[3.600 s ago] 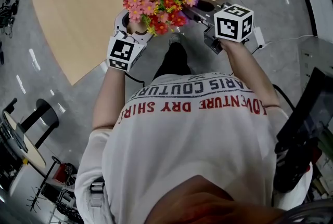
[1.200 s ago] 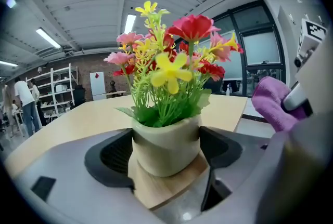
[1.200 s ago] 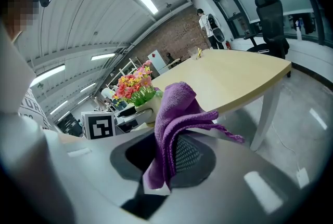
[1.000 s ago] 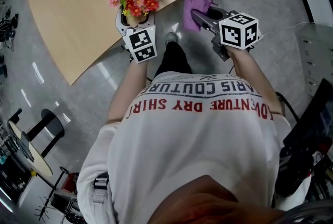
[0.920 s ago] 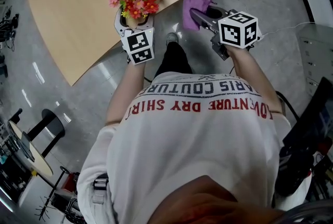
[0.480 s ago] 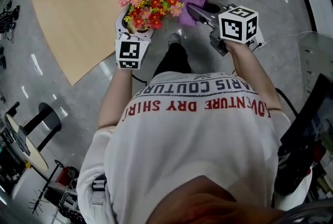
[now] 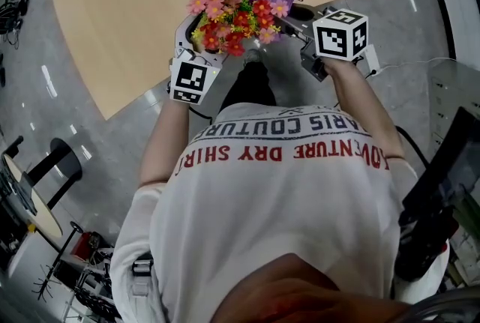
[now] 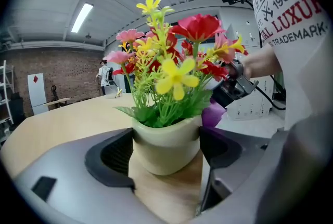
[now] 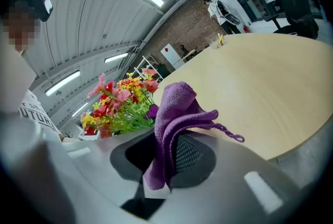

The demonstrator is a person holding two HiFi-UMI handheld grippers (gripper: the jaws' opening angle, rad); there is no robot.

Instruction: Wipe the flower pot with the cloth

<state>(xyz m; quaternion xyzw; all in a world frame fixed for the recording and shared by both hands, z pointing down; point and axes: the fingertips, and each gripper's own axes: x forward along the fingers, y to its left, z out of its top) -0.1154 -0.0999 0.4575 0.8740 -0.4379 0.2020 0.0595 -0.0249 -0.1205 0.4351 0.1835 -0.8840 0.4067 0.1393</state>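
**A:** Hands first. What do we log?

**B:** Both forearms reach forward from the white shirt (image 7: 277, 186), elbows bent, held close together. The left gripper (image 8: 167, 159) points slightly downward over the near edge of the light wooden table (image 7: 120, 7). Its marker cube (image 7: 189, 80) faces the head camera. The right gripper (image 9: 165, 160) comes in from the right, also tipped a little down and aimed toward the artificial flowers (image 7: 236, 10).

**A:** Jaws?

**B:** Left: spread wide, with both dark pads pressed against the sides of the pale green flower pot (image 8: 165, 140) between them. Right: nearly together, pinching the purple cloth (image 9: 174, 114). A fold of the cloth stands up out of the jaws and a loose thread trails to the right.

**A:** Where is the pot relative to the cloth?

**B:** In the left gripper view we see the cloth just beside the pot's right flank, but we cannot confirm contact. Table wood shows under the pot, and we cannot tell whether the pot rests on it.

**A:** Obstructions?

**B:** The flowers, red, pink and yellow, cover the pot entirely from above. They also screen it in the right gripper view. Around us we note grey floor (image 7: 97, 142) and a black chair (image 7: 56, 164) at lower left, away from the table.
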